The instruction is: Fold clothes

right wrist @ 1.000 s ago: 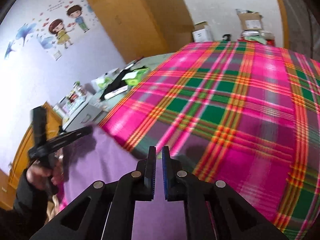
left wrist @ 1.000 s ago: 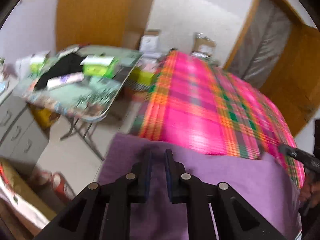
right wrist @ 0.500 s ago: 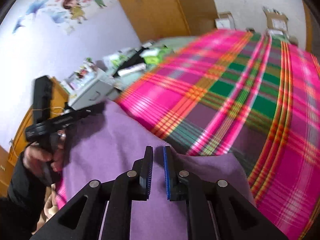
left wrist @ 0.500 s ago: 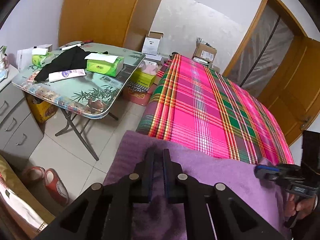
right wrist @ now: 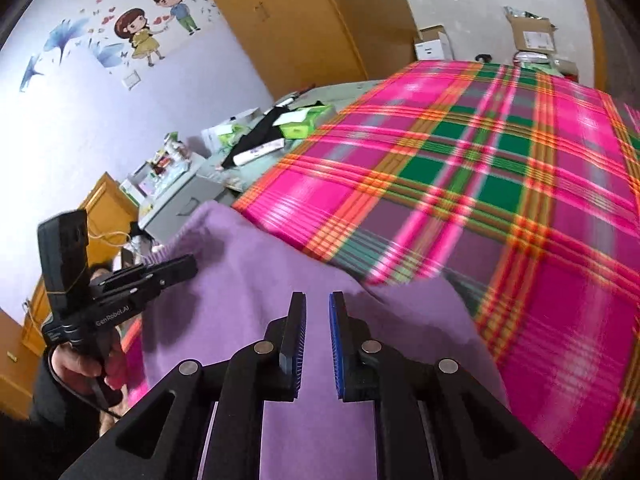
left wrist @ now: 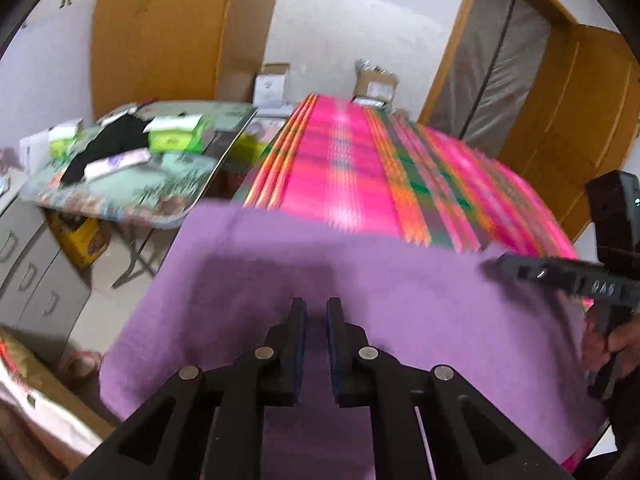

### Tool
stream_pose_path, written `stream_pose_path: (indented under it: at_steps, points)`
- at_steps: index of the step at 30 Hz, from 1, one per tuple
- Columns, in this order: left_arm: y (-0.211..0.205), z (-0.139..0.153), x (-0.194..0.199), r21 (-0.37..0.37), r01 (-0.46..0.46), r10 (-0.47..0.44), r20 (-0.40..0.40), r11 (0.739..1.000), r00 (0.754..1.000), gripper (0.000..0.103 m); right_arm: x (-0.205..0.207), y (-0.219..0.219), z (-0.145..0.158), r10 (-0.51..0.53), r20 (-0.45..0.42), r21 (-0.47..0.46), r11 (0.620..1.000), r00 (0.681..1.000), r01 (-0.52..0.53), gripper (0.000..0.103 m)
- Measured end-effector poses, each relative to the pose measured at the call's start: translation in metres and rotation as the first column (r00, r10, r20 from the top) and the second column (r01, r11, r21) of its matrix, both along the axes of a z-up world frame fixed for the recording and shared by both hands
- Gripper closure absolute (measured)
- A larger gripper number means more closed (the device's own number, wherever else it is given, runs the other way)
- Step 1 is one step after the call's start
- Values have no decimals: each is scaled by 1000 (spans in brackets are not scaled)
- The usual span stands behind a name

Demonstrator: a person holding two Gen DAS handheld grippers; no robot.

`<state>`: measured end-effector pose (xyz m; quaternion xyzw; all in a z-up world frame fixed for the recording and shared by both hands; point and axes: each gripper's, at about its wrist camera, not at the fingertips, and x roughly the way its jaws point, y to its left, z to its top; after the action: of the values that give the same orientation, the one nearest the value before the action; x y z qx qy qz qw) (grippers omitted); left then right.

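Note:
A purple garment (left wrist: 360, 280) lies spread over the near end of a bed with a pink plaid sheet (left wrist: 352, 176). My left gripper (left wrist: 316, 304) hovers over the garment's left part. Its jaws are opening, a narrow gap apart, and purple cloth shows in the gap with no pinch visible. My right gripper (right wrist: 318, 298) hangs over the garment (right wrist: 280, 272) near its right part. Its jaws are opening too, the blue pads apart and nothing pressed between them. Each gripper shows in the other's view: the left gripper (right wrist: 188, 266) at the left, the right gripper (left wrist: 490, 266) at the right.
A folding table (left wrist: 120, 200) with tissue boxes and a black cloth stands left of the bed, with grey drawers (left wrist: 32, 272) nearer. Cardboard boxes (left wrist: 376, 84) sit beyond the bed's far end. A wooden door (left wrist: 568, 120) is at the right.
The right gripper's jaws have spread wider. The left gripper has shifted sideways, and the purple garment now lies flatter and broader in front of it instead of bunched at its jaws.

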<state>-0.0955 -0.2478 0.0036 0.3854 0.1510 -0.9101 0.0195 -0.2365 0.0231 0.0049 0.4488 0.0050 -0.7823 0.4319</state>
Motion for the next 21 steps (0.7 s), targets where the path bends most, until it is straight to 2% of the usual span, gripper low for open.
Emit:
stream_pose_path:
  at_steps: [1, 3, 8, 10, 13, 17, 19, 21]
  points:
    - [-3, 1, 6, 16, -7, 8, -8, 1000, 1000, 93, -4, 9, -3, -31, 9, 8, 999, 999, 31, 90]
    - [-5, 1, 16, -2, -16, 16, -6, 1000, 1000, 93, -13, 37, -7, -108, 28, 12, 994, 994, 108, 90]
    - [-7, -1, 38, -17, -24, 24, -4, 1000, 1000, 93, -11, 108, 4, -241, 34, -60, 968, 970, 242, 90]
    - [-6, 0, 45, -6, -32, 32, -5, 999, 999, 93, 2, 127, 9, -245, 29, -80, 966, 969, 247, 88]
    - [2, 4, 47, 10, -24, 25, -19, 1000, 1000, 92, 25, 138, 7, -217, 30, -96, 971, 976, 219, 77]
    - [23, 5, 42, 26, 28, -28, -25, 999, 999, 92, 36, 133, -10, -190, 86, -89, 976, 978, 198, 77]
    - [32, 3, 41, 25, 48, -47, -15, 999, 999, 92, 30, 142, -19, -229, 122, -92, 966, 966, 241, 83]
    - [38, 2, 43, 26, 64, -64, -9, 998, 998, 92, 23, 163, -19, -286, 145, -114, 946, 947, 303, 83]
